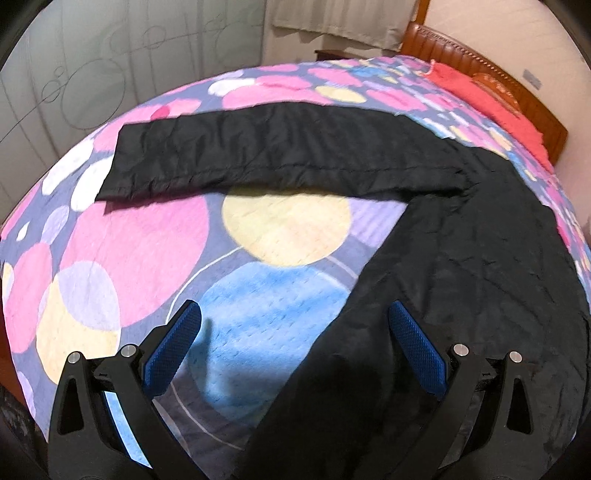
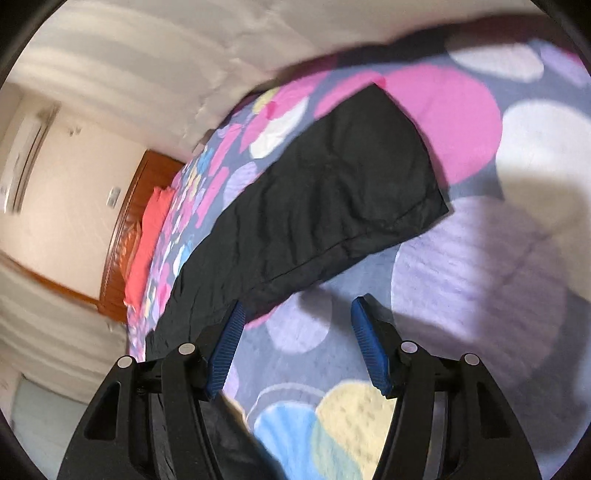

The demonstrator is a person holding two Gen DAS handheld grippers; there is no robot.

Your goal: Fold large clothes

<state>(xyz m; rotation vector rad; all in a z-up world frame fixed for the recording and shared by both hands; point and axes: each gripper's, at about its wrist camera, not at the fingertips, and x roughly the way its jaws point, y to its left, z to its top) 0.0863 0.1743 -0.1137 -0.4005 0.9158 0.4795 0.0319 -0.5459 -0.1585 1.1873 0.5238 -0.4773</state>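
Note:
A pair of black trousers (image 1: pixel 461 258) lies spread on the bed, legs apart in a V. One leg (image 1: pixel 280 151) runs to the far left; the other runs toward me under my left gripper (image 1: pixel 293 310). That gripper is open and empty, its right finger above the near leg's edge, its left finger over the bedspread. In the right wrist view the other leg (image 2: pixel 332 199) lies flat with its hem end at the right. My right gripper (image 2: pixel 297 304) is open and empty, just above the bedspread, its left fingertip (image 2: pixel 236 314) close to the leg's lower edge.
The bed has a quilted bedspread (image 1: pixel 147 236) with pink, yellow, blue and white circles. A red cloth (image 1: pixel 498 99) lies by the wooden headboard (image 1: pixel 491 70). A wardrobe (image 1: pixel 92 66) and a curtain (image 1: pixel 332 22) stand beyond the bed.

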